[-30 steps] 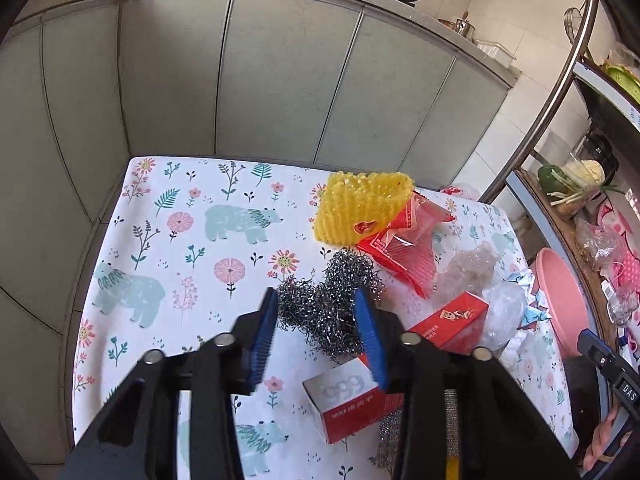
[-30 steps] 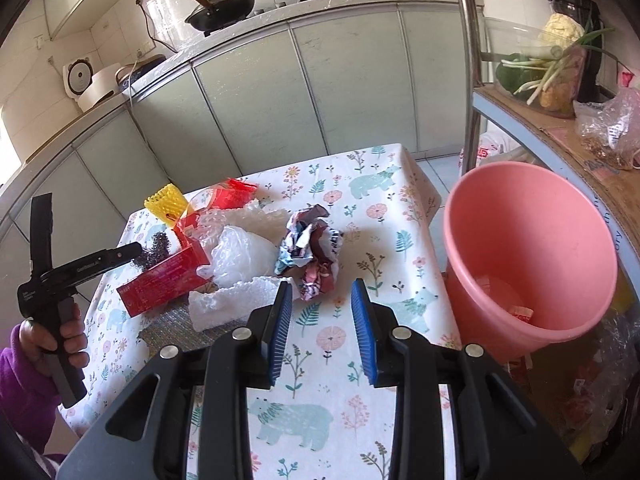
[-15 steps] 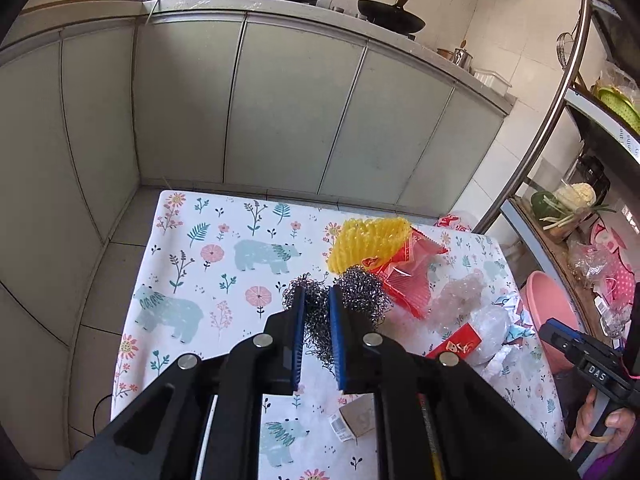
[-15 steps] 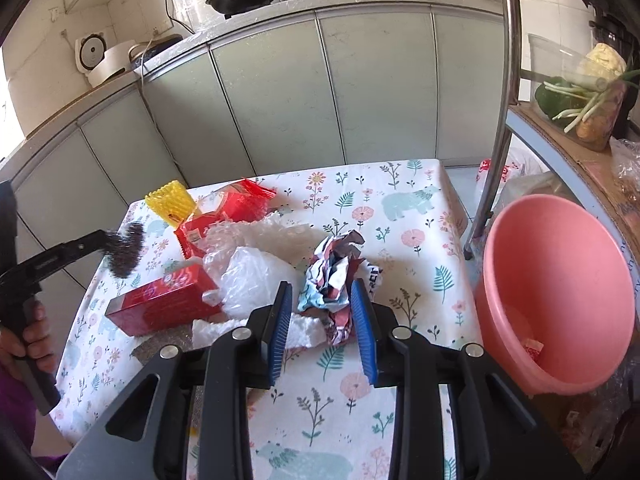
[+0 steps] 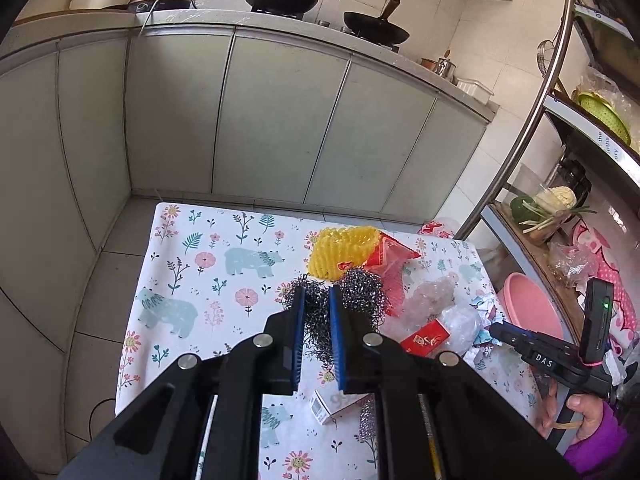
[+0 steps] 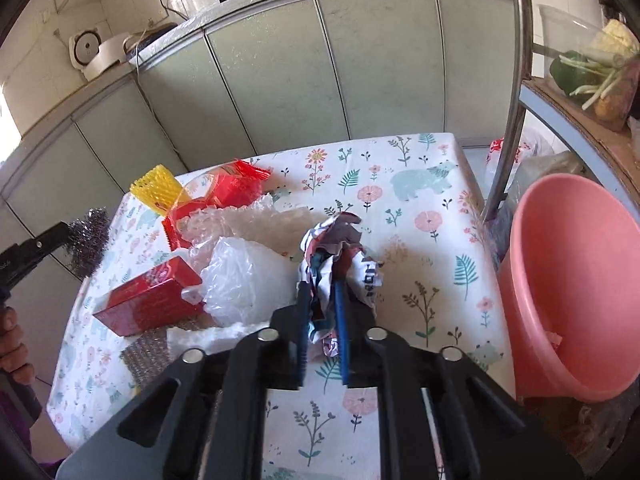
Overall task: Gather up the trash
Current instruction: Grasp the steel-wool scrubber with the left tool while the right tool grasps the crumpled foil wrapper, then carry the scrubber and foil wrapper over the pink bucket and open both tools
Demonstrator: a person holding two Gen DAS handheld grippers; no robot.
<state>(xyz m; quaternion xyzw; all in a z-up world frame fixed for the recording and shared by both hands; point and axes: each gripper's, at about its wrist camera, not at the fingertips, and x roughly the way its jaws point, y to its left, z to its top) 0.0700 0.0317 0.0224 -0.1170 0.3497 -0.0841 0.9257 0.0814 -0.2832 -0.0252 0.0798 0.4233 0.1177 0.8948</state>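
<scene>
My left gripper (image 5: pixel 317 294) is shut on a grey steel wool scourer (image 5: pixel 362 292), held clear above the table; the same steel wool scourer (image 6: pixel 90 236) shows at the far left of the right wrist view. My right gripper (image 6: pixel 320 290) is closing its jaws on a crumpled printed paper wad (image 6: pixel 340 252) that lies on the flowered tablecloth (image 6: pixel 420 208), and the blue pads press into it. A pink bucket (image 6: pixel 568 280) stands off the table's right edge. More trash lies on the table: a red box (image 6: pixel 148 300), clear plastic wrap (image 6: pixel 244 280), yellow foam netting (image 6: pixel 158 190) and a red wrapper (image 6: pixel 236 188).
A metal rack pole (image 6: pixel 516 80) rises between the table and the pink bucket. Grey cabinet doors (image 5: pixel 280 120) close off the far side, with pans on the counter above. A small white and red box (image 5: pixel 332 404) and a silver mesh pad (image 6: pixel 146 356) lie near the table's front edge.
The left gripper shut on the steel wool and lifted it off the table. The right gripper moved down onto the paper wad and its jaws narrowed around it.
</scene>
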